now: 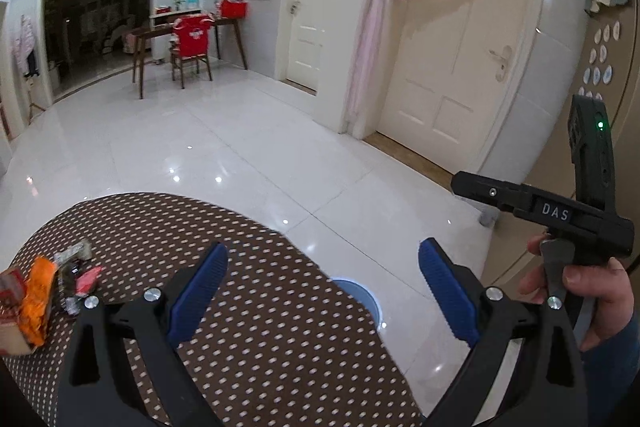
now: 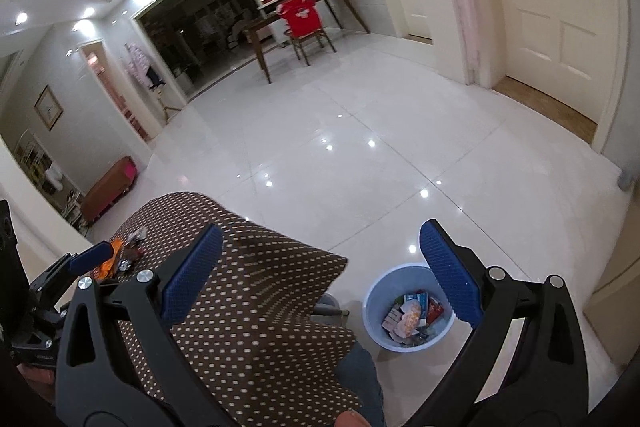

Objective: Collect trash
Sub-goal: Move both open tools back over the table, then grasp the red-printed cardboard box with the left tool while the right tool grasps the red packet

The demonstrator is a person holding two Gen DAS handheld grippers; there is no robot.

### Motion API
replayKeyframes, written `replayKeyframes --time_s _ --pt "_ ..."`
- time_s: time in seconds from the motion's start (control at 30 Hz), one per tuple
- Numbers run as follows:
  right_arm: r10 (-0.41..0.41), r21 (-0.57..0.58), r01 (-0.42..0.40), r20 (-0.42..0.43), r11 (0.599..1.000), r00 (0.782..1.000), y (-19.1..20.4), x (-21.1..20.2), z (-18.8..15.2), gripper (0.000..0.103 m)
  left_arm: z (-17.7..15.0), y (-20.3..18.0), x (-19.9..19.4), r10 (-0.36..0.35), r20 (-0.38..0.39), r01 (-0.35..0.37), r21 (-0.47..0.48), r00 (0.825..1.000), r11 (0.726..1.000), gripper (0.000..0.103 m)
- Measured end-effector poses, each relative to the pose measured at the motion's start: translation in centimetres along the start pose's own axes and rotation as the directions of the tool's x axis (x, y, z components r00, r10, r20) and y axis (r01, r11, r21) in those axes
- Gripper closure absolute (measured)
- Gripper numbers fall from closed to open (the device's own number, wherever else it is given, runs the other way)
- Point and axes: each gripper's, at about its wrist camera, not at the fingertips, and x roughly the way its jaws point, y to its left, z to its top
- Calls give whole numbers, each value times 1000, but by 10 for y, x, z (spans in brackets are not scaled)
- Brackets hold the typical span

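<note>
Several pieces of trash lie on the table with the brown dotted cloth [image 1: 256, 287]: an orange wrapper [image 1: 38, 295], a red-and-tan box [image 1: 10, 311], a pink wrapper [image 1: 88, 281] and a grey packet [image 1: 74, 253]. My left gripper [image 1: 324, 291] is open and empty, above the table to the right of the pile. A blue bucket [image 2: 374, 311] holding several wrappers and small boxes stands on the floor; its rim shows past the table edge in the left wrist view [image 1: 356, 293]. My right gripper [image 2: 320, 275] is open and empty, high above the table edge and bucket. The trash pile shows small in the right wrist view [image 2: 120, 255].
White glossy tiled floor [image 2: 360, 147] spreads ahead. Cream doors [image 1: 452, 67] and a pink curtain [image 1: 372, 35] stand on the right. A wooden desk with a red-covered chair [image 1: 192, 43] is far back. The right hand-held gripper's body [image 1: 560, 215] shows at the right of the left wrist view.
</note>
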Motion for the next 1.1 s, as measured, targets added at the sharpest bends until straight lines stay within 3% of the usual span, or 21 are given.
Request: replayKeyframes --time_s 0.37,0.6,0.73,0.83,0.87,0.97,1.1 --pt "93 -124 -97 -36 988 995 53 11 -5 6 -21 57 -52 152 42 -144 -150 988 978 8" --pt "148 -203 -166 -100 965 984 96 30 -16 6 -42 103 -85 292 36 -275 -248 956 929 8" --pt "154 -259 -189 -149 947 977 125 47 -18 6 -57 144 -107 375 30 -343 -345 926 874 8" --pt "166 -296 -210 -169 932 972 149 56 -22 6 -71 179 -125 424 22 -370 -450 905 813 8" --pt "169 -304 -215 -173 928 970 156 59 -23 6 -78 195 -132 449 15 -385 -492 893 781 8" --pt "182 -328 -239 -194 914 964 178 72 -26 6 -92 223 -142 504 -24 -435 -543 863 718 8" --pt "194 -354 -271 -239 895 952 207 94 -34 6 -109 246 -150 569 -65 -510 -537 819 672 8"
